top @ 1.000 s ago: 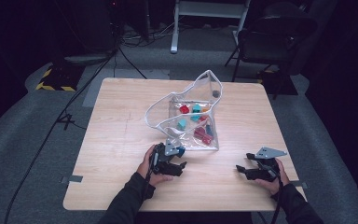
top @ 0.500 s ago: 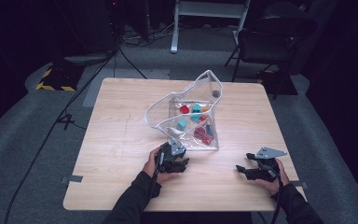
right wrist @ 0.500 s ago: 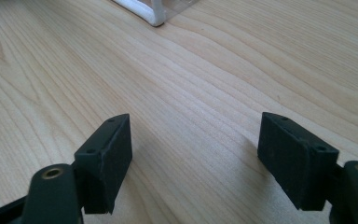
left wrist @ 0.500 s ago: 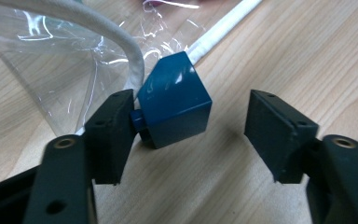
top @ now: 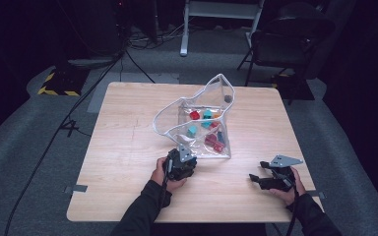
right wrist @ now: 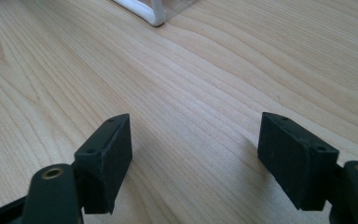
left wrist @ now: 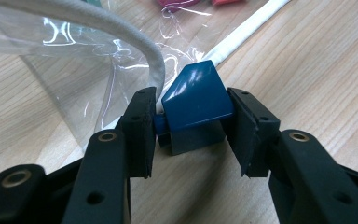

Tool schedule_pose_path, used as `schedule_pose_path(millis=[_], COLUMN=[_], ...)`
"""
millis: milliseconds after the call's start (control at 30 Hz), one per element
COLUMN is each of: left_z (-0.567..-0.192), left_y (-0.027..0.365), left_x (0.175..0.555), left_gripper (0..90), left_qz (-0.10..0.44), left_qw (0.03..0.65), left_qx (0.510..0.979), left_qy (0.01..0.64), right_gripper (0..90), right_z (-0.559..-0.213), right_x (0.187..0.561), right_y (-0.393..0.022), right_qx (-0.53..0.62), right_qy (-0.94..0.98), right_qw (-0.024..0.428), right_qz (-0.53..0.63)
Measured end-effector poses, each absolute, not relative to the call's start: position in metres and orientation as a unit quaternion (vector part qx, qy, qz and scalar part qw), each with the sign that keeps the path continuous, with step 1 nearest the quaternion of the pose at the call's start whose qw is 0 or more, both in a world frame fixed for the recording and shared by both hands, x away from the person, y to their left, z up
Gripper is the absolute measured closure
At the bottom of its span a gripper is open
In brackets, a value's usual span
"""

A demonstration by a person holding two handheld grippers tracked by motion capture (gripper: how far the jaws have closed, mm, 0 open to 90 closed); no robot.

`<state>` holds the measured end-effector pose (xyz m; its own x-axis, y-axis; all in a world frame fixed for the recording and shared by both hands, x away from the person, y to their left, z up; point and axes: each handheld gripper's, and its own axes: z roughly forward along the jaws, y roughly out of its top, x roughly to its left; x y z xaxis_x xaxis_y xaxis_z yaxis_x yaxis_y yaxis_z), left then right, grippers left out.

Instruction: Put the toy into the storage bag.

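A dark blue sloped block [left wrist: 196, 100] lies on the wooden table [top: 128, 123], right at the near rim of a clear plastic pouch [top: 202, 123] with white piping. My left gripper [left wrist: 193, 116] has just been closing its jaws, and both pads now touch the block's sides. From above, the left gripper [top: 181, 164] sits at the pouch's near corner. Several red and teal blocks [top: 207, 115] lie inside the pouch. My right gripper [right wrist: 200, 154] is open over bare wood, and it rests by the table's near right edge [top: 263, 179].
The pouch's white rim [left wrist: 154, 70] curves just behind the left jaw. Beyond the table's far edge stand a dark chair [top: 285, 39] and a white stand [top: 216, 10]. Cables cross the grey floor at the left.
The left gripper has edged slightly toward the pouch and its jaws have drawn in onto the blue block. The right hand and the pouch have not moved.
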<state>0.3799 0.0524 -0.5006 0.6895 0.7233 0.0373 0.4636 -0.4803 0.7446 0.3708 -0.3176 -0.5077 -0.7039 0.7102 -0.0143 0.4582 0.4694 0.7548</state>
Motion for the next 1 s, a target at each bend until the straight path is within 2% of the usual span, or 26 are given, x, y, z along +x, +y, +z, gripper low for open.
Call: schedule_pose_path(millis=[267, 733, 1000], left_z=[-0.489, -0.468, -0.459], left_y=[0.071, 0.130, 0.153], left_x=[0.368, 0.365, 0.375], left_gripper=[55.4, 55.5, 55.5], left_qz=[0.187, 0.211, 0.221], left_qw=[0.376, 0.384, 0.382], left_qx=[0.842, 0.816, 0.804], left_qy=[0.339, 0.377, 0.400], right_gripper=[26.6, 26.5, 26.5], right_z=[-0.508, -0.508, -0.508], right_x=[0.371, 0.370, 0.370], right_y=[-0.318, -0.318, -0.318], right_qx=[0.347, 0.347, 0.346], right_qy=[0.841, 0.841, 0.841], right_qw=[0.166, 0.166, 0.166], right_qz=[0.380, 0.380, 0.380])
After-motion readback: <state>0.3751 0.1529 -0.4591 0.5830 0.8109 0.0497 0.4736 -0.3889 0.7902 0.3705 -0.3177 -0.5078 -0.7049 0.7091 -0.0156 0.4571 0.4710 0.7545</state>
